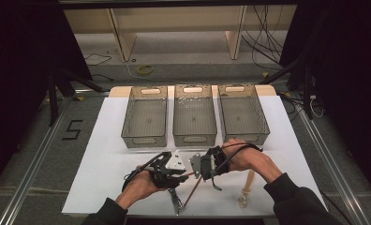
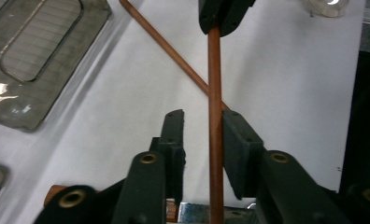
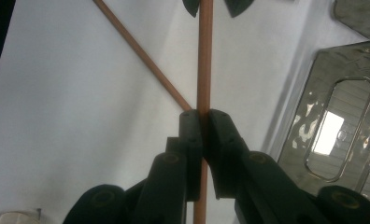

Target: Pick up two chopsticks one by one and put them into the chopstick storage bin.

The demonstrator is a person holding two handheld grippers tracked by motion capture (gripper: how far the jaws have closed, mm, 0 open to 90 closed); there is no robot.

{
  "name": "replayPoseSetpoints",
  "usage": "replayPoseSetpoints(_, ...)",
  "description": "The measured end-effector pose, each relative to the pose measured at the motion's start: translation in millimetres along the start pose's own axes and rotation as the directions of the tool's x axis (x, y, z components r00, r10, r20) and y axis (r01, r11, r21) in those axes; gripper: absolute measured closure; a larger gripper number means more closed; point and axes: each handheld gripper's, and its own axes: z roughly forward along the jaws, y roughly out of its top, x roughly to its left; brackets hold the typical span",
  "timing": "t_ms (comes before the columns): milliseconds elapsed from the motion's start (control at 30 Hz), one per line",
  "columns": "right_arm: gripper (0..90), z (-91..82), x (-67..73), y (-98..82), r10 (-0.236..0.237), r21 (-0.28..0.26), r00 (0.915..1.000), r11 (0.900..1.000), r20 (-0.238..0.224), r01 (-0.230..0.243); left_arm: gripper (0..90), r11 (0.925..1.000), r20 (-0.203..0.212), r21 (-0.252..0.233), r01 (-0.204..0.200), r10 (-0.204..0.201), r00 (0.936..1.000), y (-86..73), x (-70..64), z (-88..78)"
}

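Left gripper (image 2: 202, 135) jaws straddle copper rod (image 2: 214, 84), right pad touching, left apart; right gripper (image 2: 223, 16) clamps its far end.

Landmark: middle bin (image 1: 195, 117), one of three in a row across the far worktop (image 1: 104, 154).

- Left of the row: bare white strip, passable.
- Right of the row: narrower strip.
- Between bins: slim gaps, too tight.
- Near side, centre: blocked by both tongs, left tongs (image 1: 182, 174), right tongs (image 1: 194, 172), and two crossed copper rods (image 2: 169, 46).
- Near right: a pale wooden utensil (image 1: 246, 187) lies there.
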Motion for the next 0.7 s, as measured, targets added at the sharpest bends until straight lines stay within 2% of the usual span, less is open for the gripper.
replayPoseSetpoints(200,85.0,0.4,0.6,0.4,-0.01,0.001,0.9999,1.0,0.004,0.01,82.2,0.9997,0.021,0.011,-0.023,0.023,0.9995,0.6,-1.4,0.4)
replayPoseSetpoints(500,83.7,-2.1,1.5,-0.9,-0.003,-0.013,1.0,1.0,0.007,0.003,84.0,0.9997,0.015,-0.001,-0.023,0.023,0.9996,-0.3,-2.4,-2.6)
replayPoseSetpoints(533,82.3,-2.6,0.9,-1.3,0.001,-0.017,1.0,1.0,0.006,-0.001,84.1,0.9997,0.007,0.003,-0.025,0.025,0.9997,-0.7,-2.2,-2.9)
replayPoseSetpoints(567,74.9,-3.4,0.7,-2.3,0.014,-0.025,0.9998,1.0,0.017,-0.013,84.1,0.9998,0.0,0.0,-0.022,0.022,0.9998,-1.6,-1.1,-3.2)
replayPoseSetpoints(667,66.5,-10.3,-0.9,-8.0,0.055,-0.049,0.9983,0.997,0.022,-0.054,84.2,0.9999,-0.011,0.002,-0.012,0.012,0.9999,-5.1,4.3,-6.4)
replayPoseSetpoints(700,63.0,-13.7,-0.9,-10.5,0.077,-0.072,0.9965,0.995,0.033,-0.075,84.2,1.0,-0.016,-0.004,-0.006,0.006,0.9999,-6.8,6.3,-8.0)
